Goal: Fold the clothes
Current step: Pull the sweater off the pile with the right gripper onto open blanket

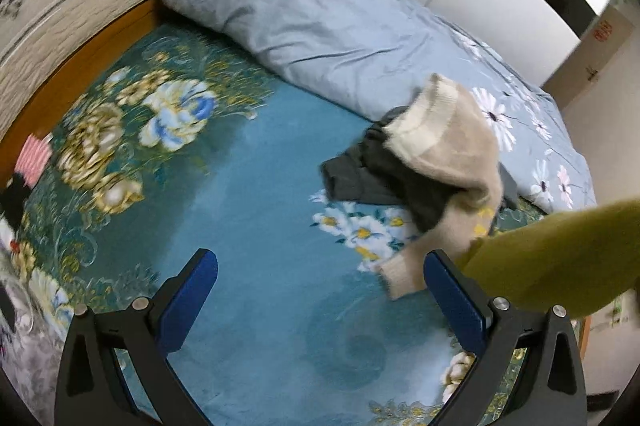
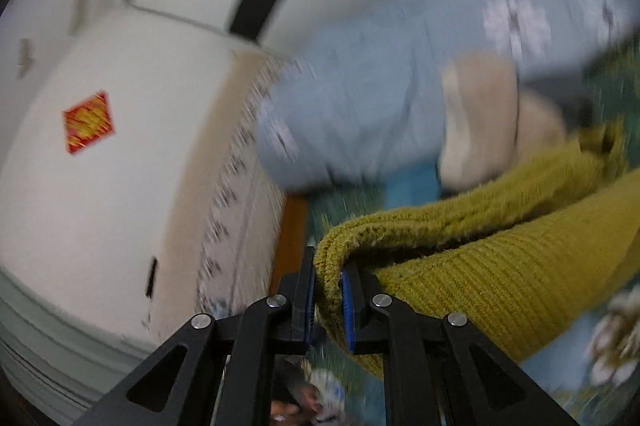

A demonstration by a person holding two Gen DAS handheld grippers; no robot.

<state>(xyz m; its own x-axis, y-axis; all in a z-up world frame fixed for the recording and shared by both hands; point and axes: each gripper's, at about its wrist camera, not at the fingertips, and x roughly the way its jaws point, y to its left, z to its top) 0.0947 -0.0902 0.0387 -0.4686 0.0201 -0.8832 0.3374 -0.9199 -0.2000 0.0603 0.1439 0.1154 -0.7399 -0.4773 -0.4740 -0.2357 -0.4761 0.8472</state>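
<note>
A mustard-yellow knit sweater point(image 2: 500, 258) hangs from my right gripper point(image 2: 330, 278), which is shut on its edge and holds it off the bed. The same sweater shows at the right edge of the left wrist view point(image 1: 560, 258). My left gripper point(image 1: 320, 274) is open and empty above the blue floral bedsheet point(image 1: 248, 194). A beige sweater point(image 1: 448, 154) lies crumpled on a dark grey garment point(image 1: 360, 178) just ahead and right of the left gripper. The beige sweater is blurred in the right wrist view point(image 2: 480, 114).
A rolled light-blue floral duvet point(image 1: 312, 10) lies along the far side of the bed. The wooden bed frame point(image 1: 80, 66) and patterned wall are at left. A pink striped item point(image 1: 34, 158) lies at the left edge. White wardrobe doors point(image 2: 100, 166) stand beyond.
</note>
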